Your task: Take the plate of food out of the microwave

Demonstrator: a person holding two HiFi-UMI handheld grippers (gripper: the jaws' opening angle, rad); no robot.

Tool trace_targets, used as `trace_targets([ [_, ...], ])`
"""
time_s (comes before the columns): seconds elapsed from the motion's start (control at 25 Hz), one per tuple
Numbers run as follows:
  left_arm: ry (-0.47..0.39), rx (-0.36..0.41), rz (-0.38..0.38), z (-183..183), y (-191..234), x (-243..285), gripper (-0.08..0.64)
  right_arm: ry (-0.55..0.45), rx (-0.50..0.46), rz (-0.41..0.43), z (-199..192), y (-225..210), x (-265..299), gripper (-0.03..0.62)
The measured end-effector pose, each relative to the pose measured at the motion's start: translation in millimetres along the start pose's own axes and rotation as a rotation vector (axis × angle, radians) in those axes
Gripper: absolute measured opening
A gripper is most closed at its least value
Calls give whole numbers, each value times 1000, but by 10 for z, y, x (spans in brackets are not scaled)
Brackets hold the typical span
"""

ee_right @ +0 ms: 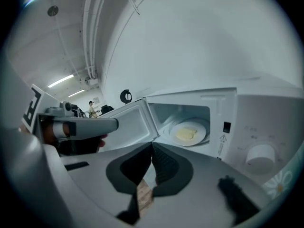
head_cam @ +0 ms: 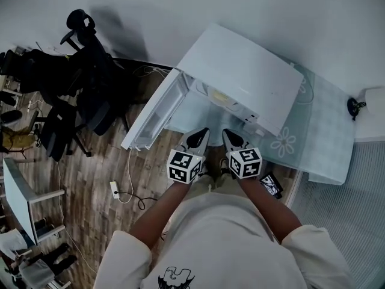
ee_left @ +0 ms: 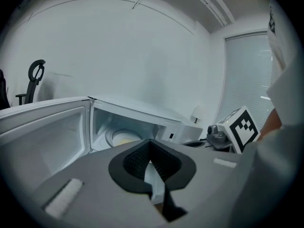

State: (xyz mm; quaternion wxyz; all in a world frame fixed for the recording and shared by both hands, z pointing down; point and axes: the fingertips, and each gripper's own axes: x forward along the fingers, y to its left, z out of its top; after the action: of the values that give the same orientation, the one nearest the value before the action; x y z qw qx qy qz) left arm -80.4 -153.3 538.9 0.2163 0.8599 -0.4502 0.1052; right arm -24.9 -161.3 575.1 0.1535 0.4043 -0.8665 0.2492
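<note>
Tip: left tool [head_cam: 198,139] and right tool [head_cam: 233,139] sit pressed shut outside the microwave [head_cam: 240,77]; spread them, keep the plate [ee_right: 189,133] level.

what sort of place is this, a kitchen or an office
Probably an office or lab workspace, not a kitchen: black office chairs crowd the wood floor, a power strip lies on it, and the microwave sits on a glass table.

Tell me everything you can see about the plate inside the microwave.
The plate is round, white and shallow, ceramic by its look. It lies flat inside the microwave, whose door stands open. A pale yellow patch of food sits at its middle. Nothing else touches it.
</note>
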Motion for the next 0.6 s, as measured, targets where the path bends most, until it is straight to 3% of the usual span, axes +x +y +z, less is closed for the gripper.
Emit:
trace_targets([
  [0.24,15,33,15,-79,201,263,3,26,72,-109,-130,-342,421,14],
  [0.48,129,-16,60,-443,599,603,3,78,112,-186,-310,-618,733,14],
  [0.6,165,0,56,-509,685,688,5,76,167,-210,-360,-738,851,14],
])
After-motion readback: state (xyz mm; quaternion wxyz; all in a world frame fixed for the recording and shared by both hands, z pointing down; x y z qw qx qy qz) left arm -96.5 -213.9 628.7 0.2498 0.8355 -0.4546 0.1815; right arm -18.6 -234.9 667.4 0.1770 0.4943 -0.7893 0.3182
